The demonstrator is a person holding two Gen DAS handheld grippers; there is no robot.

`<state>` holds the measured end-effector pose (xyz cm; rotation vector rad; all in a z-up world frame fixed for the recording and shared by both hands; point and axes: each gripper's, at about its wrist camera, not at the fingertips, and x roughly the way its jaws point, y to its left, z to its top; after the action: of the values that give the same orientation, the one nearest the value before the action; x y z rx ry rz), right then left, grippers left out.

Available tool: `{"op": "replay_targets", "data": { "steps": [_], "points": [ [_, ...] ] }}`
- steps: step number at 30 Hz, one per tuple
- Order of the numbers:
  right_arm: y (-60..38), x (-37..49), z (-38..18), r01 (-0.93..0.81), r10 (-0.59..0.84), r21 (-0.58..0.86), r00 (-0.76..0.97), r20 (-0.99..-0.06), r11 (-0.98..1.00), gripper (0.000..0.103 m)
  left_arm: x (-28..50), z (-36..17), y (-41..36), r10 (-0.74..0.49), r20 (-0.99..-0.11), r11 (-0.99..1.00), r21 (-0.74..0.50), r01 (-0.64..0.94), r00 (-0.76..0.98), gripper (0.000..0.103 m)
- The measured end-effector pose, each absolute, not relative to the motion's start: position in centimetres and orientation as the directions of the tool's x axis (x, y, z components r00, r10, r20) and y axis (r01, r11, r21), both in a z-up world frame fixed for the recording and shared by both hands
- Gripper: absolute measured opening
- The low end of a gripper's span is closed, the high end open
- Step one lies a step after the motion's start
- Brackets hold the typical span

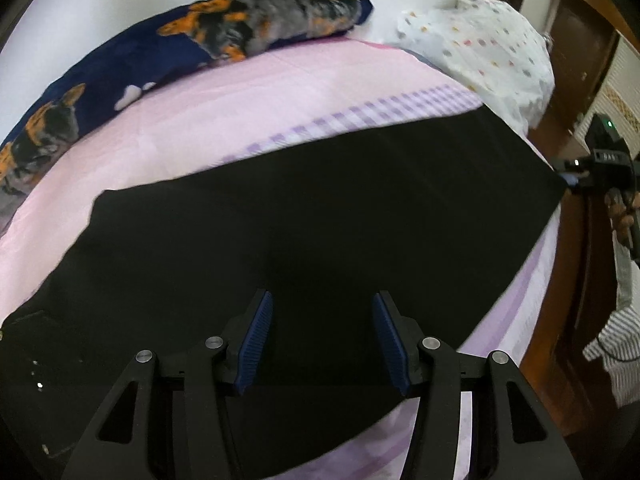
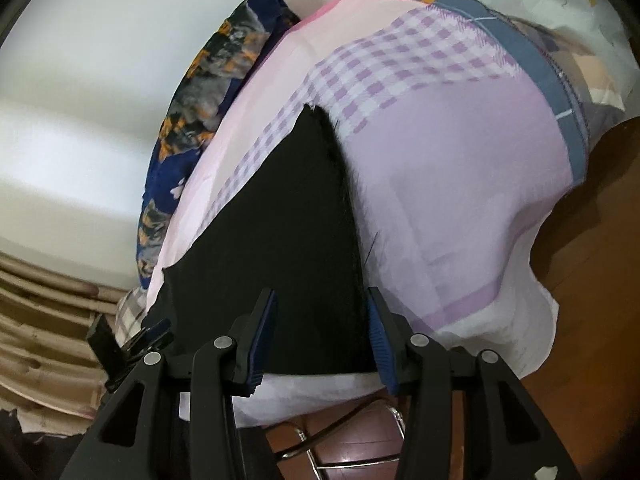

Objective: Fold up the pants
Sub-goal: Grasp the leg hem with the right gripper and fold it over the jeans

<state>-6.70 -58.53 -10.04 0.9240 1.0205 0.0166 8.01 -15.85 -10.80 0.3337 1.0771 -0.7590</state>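
Black pants (image 1: 320,216) lie spread flat across a pink and lilac bedsheet (image 1: 240,96). My left gripper (image 1: 322,300) is open, its blue pads (image 1: 256,340) wide apart just above the near part of the pants. My right gripper (image 2: 322,296) is open, its blue pads (image 2: 378,332) either side of the pants' leg end (image 2: 304,240) near the bed's edge. The right gripper also shows at the far right of the left wrist view (image 1: 600,168), beside the pants' far corner. The left gripper shows in the right wrist view (image 2: 132,344) at the pants' other end.
A dark blue pillow with orange dog print (image 1: 192,40) lies along the white wall. A white dotted cloth bundle (image 1: 488,48) sits at the bed's far right. Brown wooden floor (image 2: 592,280) and a metal frame (image 2: 360,448) lie below the bed edge. Beige curtains (image 2: 44,320) hang left.
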Motion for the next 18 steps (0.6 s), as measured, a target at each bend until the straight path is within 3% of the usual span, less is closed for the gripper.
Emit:
{"op": "replay_targets", "data": {
  "steps": [7,9,11,18],
  "points": [
    [-58.1,-7.5,-11.0,0.390,0.457,0.750,0.613,-0.644,0.535,0.043,7.0,-12.3,-16.6,-0.364,-0.892,0.693,-0.067,0.718,0.267,0.055],
    [-58.1,-7.5,-11.0,0.410,0.425,0.736,0.622,-0.657,0.539,0.032,7.1,-12.3,-16.7,-0.365,-0.889,0.693,-0.061,0.718,0.277,0.057],
    [-57.8,-7.5,-11.4,0.435,0.406,0.723,0.617,-0.673,0.537,0.013,7.0,-12.5,-16.7,-0.373,-0.883,0.696,-0.062,0.716,0.286,0.060],
    [-56.2,-7.1,-9.8,0.458,0.350,0.711,0.646,-0.679,0.534,0.010,6.9,-12.6,-17.0,-0.392,-0.865,0.707,-0.066,0.704,0.313,0.066]
  ]
}}
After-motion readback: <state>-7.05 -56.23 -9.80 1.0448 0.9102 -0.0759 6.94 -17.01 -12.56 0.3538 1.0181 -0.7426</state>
